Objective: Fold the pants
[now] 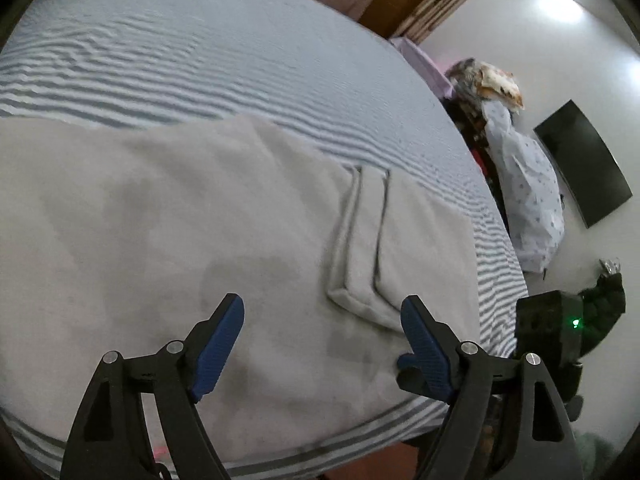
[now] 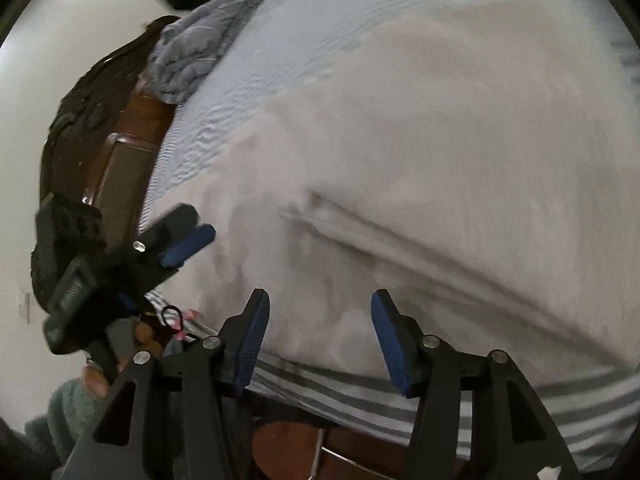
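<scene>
With both the left gripper [image 1: 322, 314] and right gripper [image 2: 320, 310] released and holding nothing, the light grey cotton pants [image 1: 192, 216] lie ahead of the jaws on the striped bed [image 1: 168, 64], so each should pinch the near edge squarely before lifting.

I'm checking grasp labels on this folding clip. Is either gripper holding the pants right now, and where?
Nothing is held. The left gripper and right gripper both stand open over the grey pants, pads clear of the cloth.
</scene>
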{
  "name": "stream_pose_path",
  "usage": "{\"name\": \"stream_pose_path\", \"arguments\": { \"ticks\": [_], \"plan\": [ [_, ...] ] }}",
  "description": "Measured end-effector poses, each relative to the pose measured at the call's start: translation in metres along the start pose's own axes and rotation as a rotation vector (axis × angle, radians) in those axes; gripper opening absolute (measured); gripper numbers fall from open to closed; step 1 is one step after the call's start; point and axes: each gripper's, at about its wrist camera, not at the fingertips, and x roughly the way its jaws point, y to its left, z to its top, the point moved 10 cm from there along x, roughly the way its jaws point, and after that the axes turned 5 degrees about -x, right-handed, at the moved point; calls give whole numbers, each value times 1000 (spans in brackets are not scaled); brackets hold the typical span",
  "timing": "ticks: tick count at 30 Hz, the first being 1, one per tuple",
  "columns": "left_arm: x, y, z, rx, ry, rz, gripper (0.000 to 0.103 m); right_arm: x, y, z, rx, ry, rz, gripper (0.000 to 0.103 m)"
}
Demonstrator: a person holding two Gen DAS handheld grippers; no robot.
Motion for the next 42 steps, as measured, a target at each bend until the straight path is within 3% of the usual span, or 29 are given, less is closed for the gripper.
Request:
{"name": "stream_pose_path", "arguments": {
  "ticks": [6,11,20,22,24,25,32,33,34,35,42],
  "plan": [
    [29,-28,-10,-51,86,-66,81,-38,-47,8,141,-123,-4,51],
    [57,-47,-16,-106,139,-92,81,-59,-83,4,288,-189,52,45],
    [73,-62,2,-164,66,-60,81,-75,-105,-6,402,-232,116,44],
    [77,-67,7,-140,45,-29,64,-75,-104,-7,421,-241,125,46],
    [85,-67,5,-118,54,14,25,-73,-101,-9,433,-247,133,48],
    [88,-66,4,-117,62,21,17,-73,-101,-9,437,-249,133,48],
    [76,-68,5,-98,36,-13,15,-80,-117,-9,544,-298,169,45],
    [73,-71,6,-79,29,-8,15,-78,-118,-10,549,-290,161,39],
    [71,-74,9,-70,25,-11,15,-76,-118,-11,538,-275,137,20],
    [70,-78,9,-63,27,-17,15,-75,-116,-11,523,-263,124,13],
    [42,-82,16,-13,0,2,15,-80,-87,2,397,-242,56,12]
  ]
}}
